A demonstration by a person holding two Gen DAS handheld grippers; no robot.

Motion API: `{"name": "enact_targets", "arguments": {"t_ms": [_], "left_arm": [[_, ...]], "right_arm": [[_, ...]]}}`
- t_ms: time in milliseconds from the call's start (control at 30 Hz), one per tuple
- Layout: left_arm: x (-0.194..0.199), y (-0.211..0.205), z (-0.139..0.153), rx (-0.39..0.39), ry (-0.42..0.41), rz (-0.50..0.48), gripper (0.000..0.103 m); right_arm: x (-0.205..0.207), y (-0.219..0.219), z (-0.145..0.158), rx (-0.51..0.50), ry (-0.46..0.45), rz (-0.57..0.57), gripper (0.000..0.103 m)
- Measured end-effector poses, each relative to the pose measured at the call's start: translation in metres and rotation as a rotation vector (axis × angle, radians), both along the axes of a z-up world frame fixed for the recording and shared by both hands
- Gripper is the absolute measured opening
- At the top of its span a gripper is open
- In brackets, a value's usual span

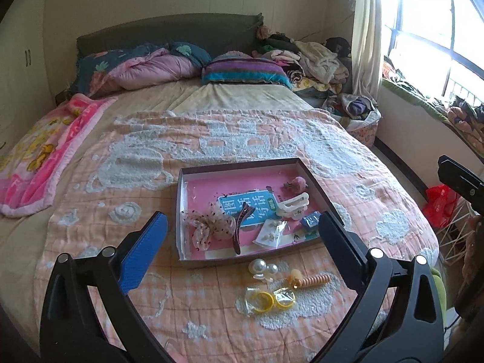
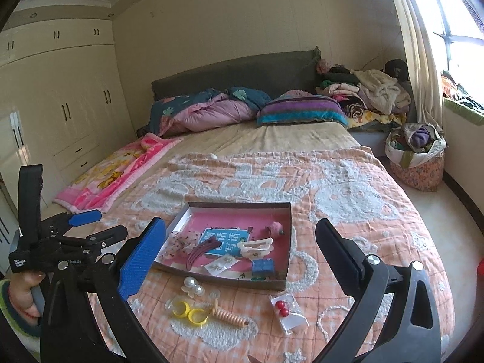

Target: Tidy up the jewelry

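Observation:
A shallow pink-lined box lies on the orange bedspread, holding a dotted bow, a maroon clip, a white claw clip, a blue box and an earring card. In front of it lie pearl earrings, yellow hoops in a bag, a peach spiral hair tie and a red bead earring card. My left gripper is open and empty above the box's near edge. My right gripper is open and empty, over the box.
The left gripper also shows in the right wrist view at the left. Pillows and folded quilts lie at the headboard, a pink blanket at left, a clothes pile and basket at right.

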State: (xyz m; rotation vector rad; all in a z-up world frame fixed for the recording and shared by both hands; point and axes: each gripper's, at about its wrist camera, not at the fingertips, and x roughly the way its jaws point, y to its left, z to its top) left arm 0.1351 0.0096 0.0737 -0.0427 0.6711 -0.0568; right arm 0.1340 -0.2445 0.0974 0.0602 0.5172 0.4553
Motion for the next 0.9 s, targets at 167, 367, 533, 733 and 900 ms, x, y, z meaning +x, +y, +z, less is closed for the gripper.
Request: {"name": "enact_targets", "arguments": {"t_ms": [167,367,533,733,900], "left_arm": [[-0.011,0.001,-0.002,0.006,-0.001,0.003,0.093],[-0.023,0.003,-0.008,0.015,0.012,0.008,0.093],[-0.031,0.005,-0.010,0.024,0.015,0.014,0.093],[-0.040,0.004,-0.015,0.032,0.028,0.015,0.093],[-0.045,0.003,-0.023,0.036,0.044,0.011,0.093]], "right_arm": [[-0.008,-0.002,0.000,-0.003,-0.004,0.007,0.099],[-0.017,-0.001,-0.003,-0.010,-0.003,0.018,0.099],[-0.026,-0.001,-0.004,-0.013,-0.003,0.028,0.099],[-0.035,0.000,-0.007,-0.029,-0.002,0.045,0.099],[-0.041,0.000,-0.013,-0.048,0.007,0.055,0.099]]}}
